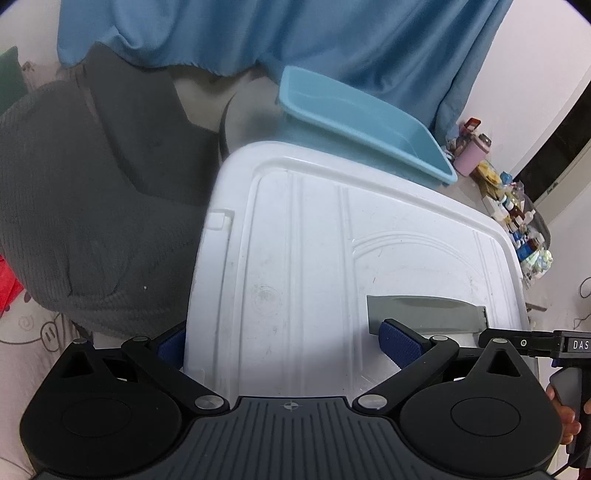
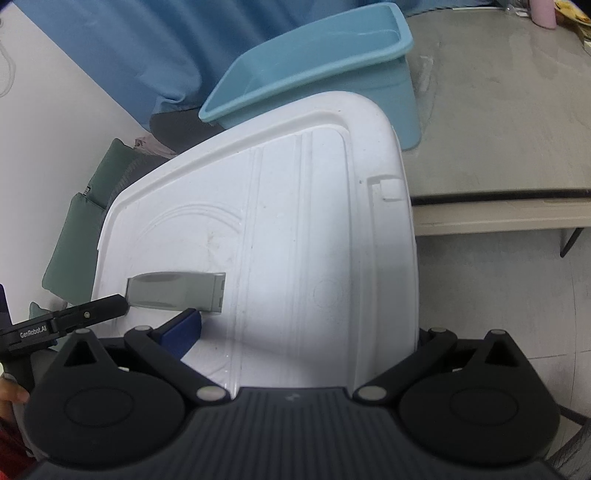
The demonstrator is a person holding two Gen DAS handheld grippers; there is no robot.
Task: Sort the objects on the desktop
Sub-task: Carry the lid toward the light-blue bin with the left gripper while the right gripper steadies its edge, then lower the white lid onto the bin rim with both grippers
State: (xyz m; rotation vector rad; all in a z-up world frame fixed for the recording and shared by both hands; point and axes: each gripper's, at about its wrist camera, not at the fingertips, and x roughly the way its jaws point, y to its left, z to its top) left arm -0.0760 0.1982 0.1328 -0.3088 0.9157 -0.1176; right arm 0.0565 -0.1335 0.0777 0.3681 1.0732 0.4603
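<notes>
A large white plastic lid [image 1: 314,258] with a grey handle [image 1: 424,310] is held up between both grippers; it also fills the right wrist view [image 2: 288,240], handle [image 2: 177,291] at lower left. My left gripper [image 1: 288,343] is spread wide, its blue pads [image 1: 400,347] on either side of the lid's near edge, one over the top face, one beyond its left edge. My right gripper [image 2: 306,332] also straddles the lid's near edge, one pad [image 2: 183,328] on top, the other hidden behind the lid. A light blue bin [image 1: 365,122] stands behind the lid; it also shows in the right wrist view [image 2: 325,66].
A dark grey cushioned chair [image 1: 92,192] is to the left. A grey table [image 2: 509,122] lies to the right, with a pink cup [image 1: 471,157] and several bottles [image 1: 517,221] at its far end. A blue curtain [image 1: 295,33] hangs behind.
</notes>
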